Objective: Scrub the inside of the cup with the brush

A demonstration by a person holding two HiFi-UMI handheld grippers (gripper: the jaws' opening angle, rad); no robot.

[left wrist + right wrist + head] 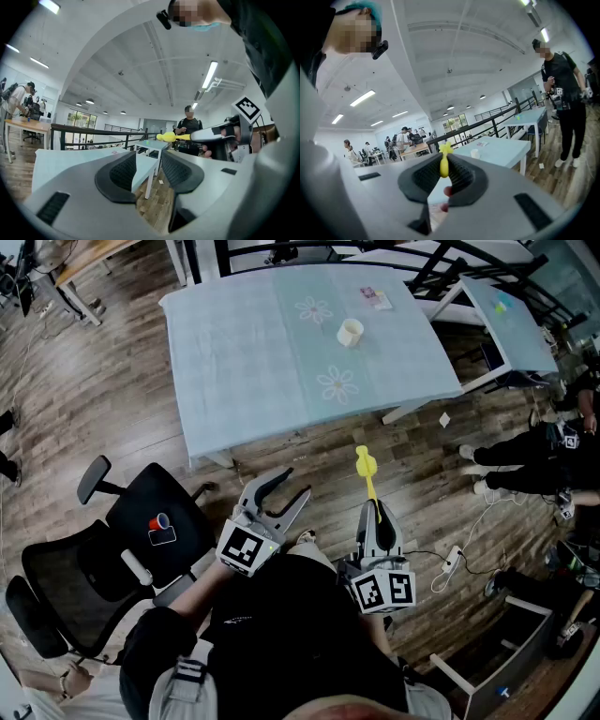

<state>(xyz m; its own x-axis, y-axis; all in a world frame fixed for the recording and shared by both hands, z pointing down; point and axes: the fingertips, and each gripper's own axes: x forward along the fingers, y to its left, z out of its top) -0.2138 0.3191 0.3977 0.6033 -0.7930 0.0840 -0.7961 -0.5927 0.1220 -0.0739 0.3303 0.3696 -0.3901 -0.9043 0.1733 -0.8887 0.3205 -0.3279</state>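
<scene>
A small cream cup stands far ahead on the table with the pale blue cloth. In the right gripper view the cup shows small beyond the jaws. My right gripper is shut on the yellow brush, whose head points toward the table. The brush stands pinched between the dark pads. My left gripper is open beside it, over the wooden floor, nothing between its jaws. From the left gripper I see the brush to the right.
A black office chair stands at my left. A card lies on the table behind the cup. A second table is at the right. People stand there, one person close. A power strip lies on the floor.
</scene>
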